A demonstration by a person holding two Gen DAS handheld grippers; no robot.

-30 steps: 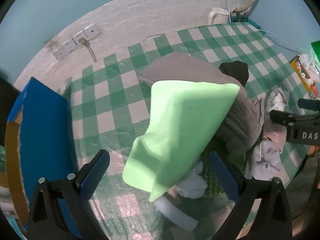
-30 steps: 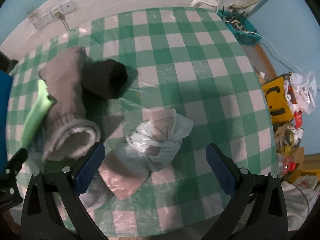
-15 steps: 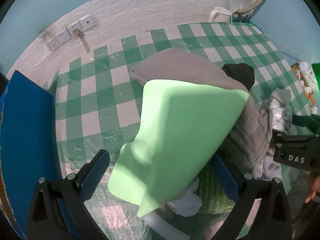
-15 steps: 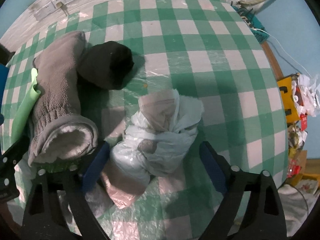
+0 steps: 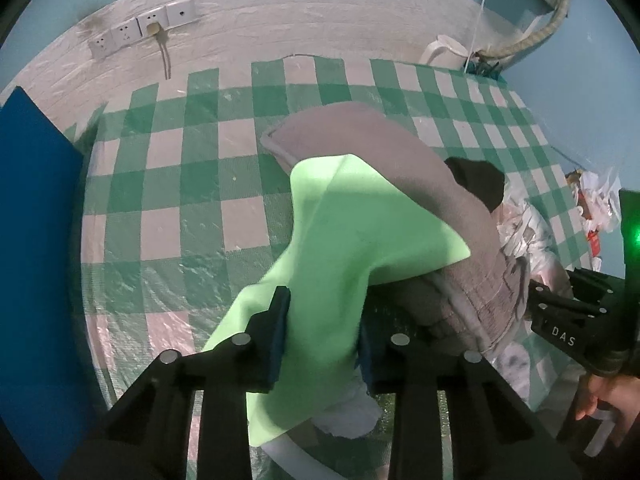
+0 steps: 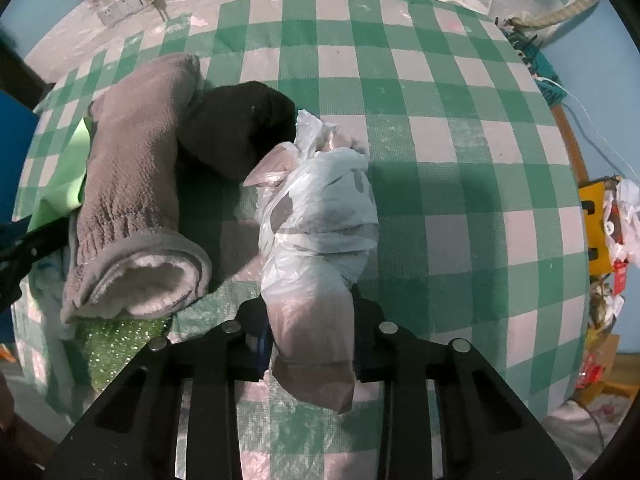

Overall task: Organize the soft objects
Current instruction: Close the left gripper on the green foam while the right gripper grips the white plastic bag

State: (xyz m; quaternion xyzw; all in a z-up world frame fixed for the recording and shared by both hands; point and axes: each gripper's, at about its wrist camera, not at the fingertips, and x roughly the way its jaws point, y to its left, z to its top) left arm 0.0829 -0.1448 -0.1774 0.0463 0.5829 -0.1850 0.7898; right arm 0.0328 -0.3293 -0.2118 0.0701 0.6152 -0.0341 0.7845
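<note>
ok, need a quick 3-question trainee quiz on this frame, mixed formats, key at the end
1. True or false: the right gripper is open and clear of the plastic-bag bundle.
2. Multiple choice: what sits between the left gripper jaws? A) black sock B) light green foam sheet C) white kettle
3. Fill in: the black sock lies between the grey towel and the ______.

Key:
1. False. It is shut on the bundle's near end.
2. B. The light green foam sheet, with the jaws closing on it.
3. Plastic-bag bundle, on the green checked tablecloth.
</note>
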